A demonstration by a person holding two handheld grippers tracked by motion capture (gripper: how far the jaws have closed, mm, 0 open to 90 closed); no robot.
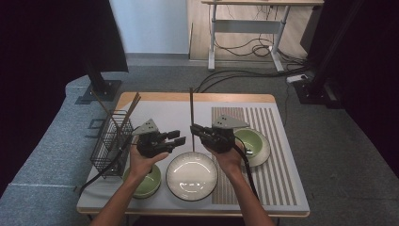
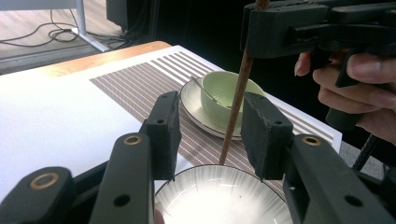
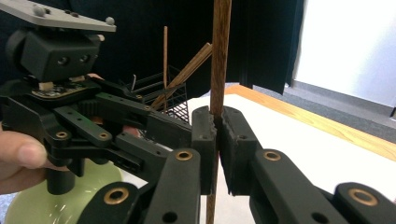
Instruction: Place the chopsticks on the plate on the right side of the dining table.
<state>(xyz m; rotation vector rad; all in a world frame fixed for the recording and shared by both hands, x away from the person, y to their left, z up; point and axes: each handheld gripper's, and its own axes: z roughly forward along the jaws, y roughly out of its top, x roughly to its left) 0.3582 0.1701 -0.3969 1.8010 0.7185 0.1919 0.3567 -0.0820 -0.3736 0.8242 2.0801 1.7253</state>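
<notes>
One chopstick (image 3: 220,56) upright in right gripper (image 3: 217,144) jaws, probably above plate (image 1: 175,175) rim.

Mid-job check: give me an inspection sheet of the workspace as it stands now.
Surface: white table with wooden far edge; striped mat on its right part.
Job's things: chopstick upright above the white bowl.
Clutter: wire basket with more sticks, green bowl, green cup on a saucer.
Grippers: right hand-held gripper clamps the chopstick; left hand-held gripper open, jaws either side of it.
Cables: black cable trails from the right one; more on the floor.
Surroundings: grey carpet, desk behind.
</notes>
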